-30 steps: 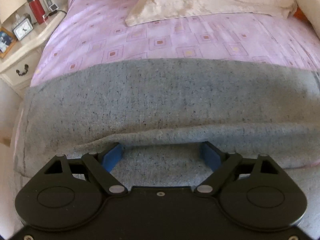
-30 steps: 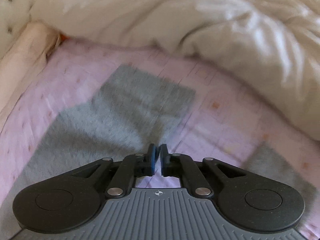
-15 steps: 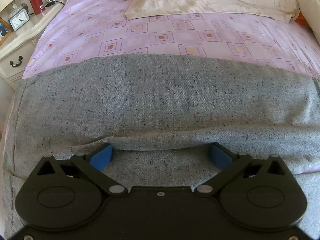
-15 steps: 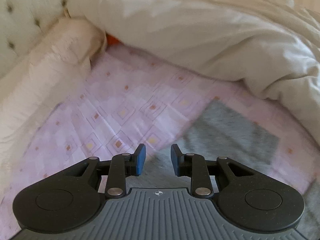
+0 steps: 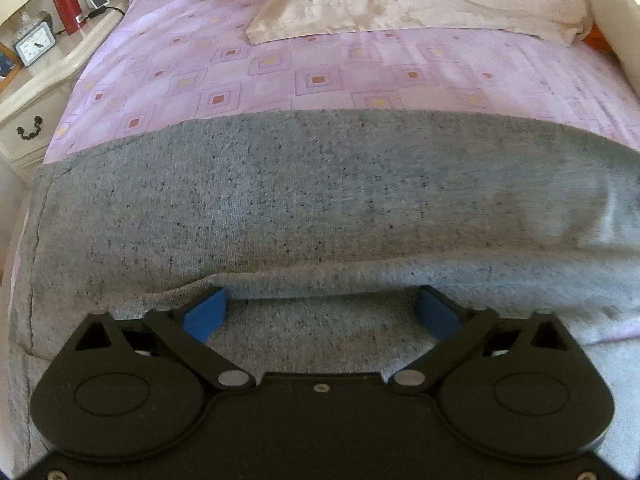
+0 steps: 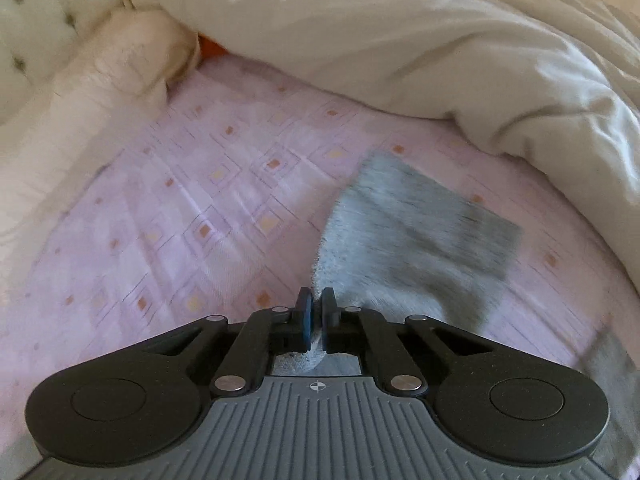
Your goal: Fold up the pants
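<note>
The soft grey speckled pants (image 5: 320, 200) lie spread flat across the purple bed sheet with little squares (image 5: 304, 76). The left gripper (image 5: 322, 314) sits low over a fold of the pants, with its blue fingers (image 5: 204, 312) wide apart and nothing between them. The right gripper (image 6: 315, 316) is pinched tight on a bit of the grey cloth, and the cloth pulls up from the bed toward it. A big cream puffy blanket (image 6: 400, 40) is bunched behind.

left gripper (image 5: 320, 312) spread wide, right gripper (image 6: 316, 316) pinched closed
</note>
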{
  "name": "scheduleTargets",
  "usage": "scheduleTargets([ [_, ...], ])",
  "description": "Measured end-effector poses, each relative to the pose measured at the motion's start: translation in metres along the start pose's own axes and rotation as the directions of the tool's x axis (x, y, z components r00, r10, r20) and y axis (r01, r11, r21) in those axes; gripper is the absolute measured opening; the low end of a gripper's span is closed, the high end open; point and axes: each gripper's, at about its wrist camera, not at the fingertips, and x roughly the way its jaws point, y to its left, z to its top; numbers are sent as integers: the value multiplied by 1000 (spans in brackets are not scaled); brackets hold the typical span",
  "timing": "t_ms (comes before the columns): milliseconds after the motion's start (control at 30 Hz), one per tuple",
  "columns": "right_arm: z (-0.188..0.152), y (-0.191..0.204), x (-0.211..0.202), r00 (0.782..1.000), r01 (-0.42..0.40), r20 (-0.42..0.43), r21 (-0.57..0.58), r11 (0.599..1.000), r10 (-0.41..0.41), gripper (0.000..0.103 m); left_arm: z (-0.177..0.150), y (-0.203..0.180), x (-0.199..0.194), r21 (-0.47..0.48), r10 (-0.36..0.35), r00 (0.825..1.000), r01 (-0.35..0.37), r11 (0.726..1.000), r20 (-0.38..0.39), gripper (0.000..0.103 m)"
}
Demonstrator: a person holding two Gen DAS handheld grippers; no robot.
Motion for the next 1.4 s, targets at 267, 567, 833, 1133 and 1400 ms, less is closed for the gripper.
scheduleTargets([
  [267, -71, -43, -37, 997, -54, 65, 63, 997, 50, 5, 0, 7, -45, -2, -77, 997, 77, 997, 14, 84],
  [567, -103, -49, -30, 984, -64, 171, 36, 997, 57, 5, 51, 10, -38, -127, -121, 993, 121, 985, 4, 84],
  [833, -105, -47, -23, 980, -62, 192, -2, 998, 61, 5, 93, 15, 21, -312, -135, 986, 99, 945, -94, 84],
  [1133, -106, -47, -22, 979, -72, 190, 0, 997, 71, 5, 108, 17, 50, -397, -100, 983, 31, 917, -155, 67],
  [1400, -103, -55, -27, 969, -128, 215, 34, 991, 118, 5, 109, 20, -5, -339, -121, 990, 91, 936, -68, 10],
])
